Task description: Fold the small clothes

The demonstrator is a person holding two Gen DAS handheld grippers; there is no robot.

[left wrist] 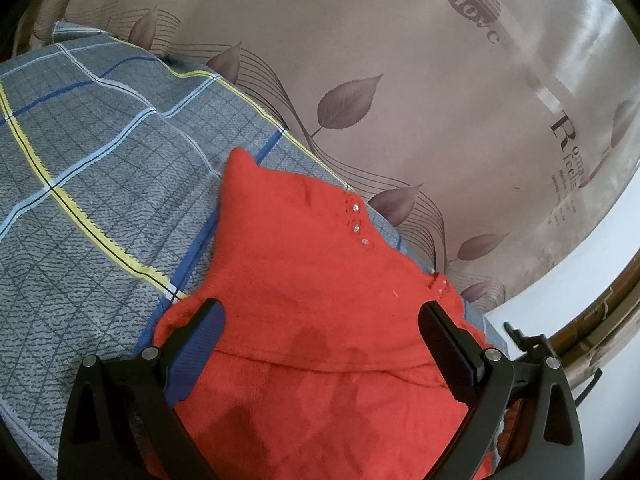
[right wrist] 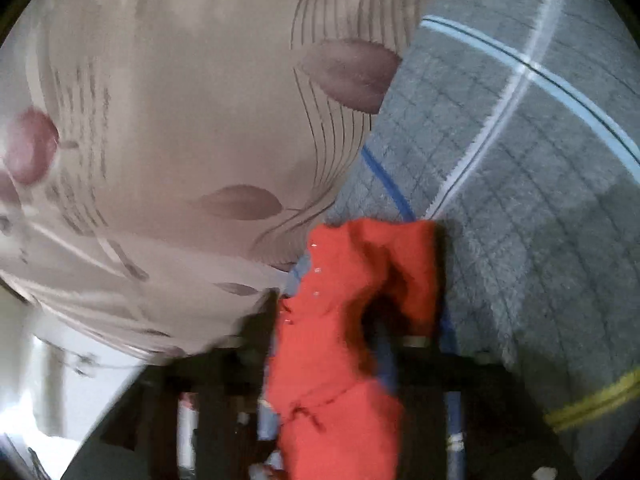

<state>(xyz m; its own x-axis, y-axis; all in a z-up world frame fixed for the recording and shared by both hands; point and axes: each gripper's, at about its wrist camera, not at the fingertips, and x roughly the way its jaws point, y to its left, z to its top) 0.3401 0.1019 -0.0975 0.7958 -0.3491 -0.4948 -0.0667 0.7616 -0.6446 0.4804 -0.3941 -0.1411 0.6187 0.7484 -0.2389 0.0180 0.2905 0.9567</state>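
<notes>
Grey checked blanket bears red sweater lengthwise away.

Fuzzy knit red sweater; nubby grey plaid blanket.

A bedroom in a home: a bed's mattress is spread with a glossy taupe sheet printed with leaves and lettering. On it lies a grey checked blanket, and beyond the sheet's edge stands a white wall.

Both wrist views close, angled down, sharing red garment
</notes>
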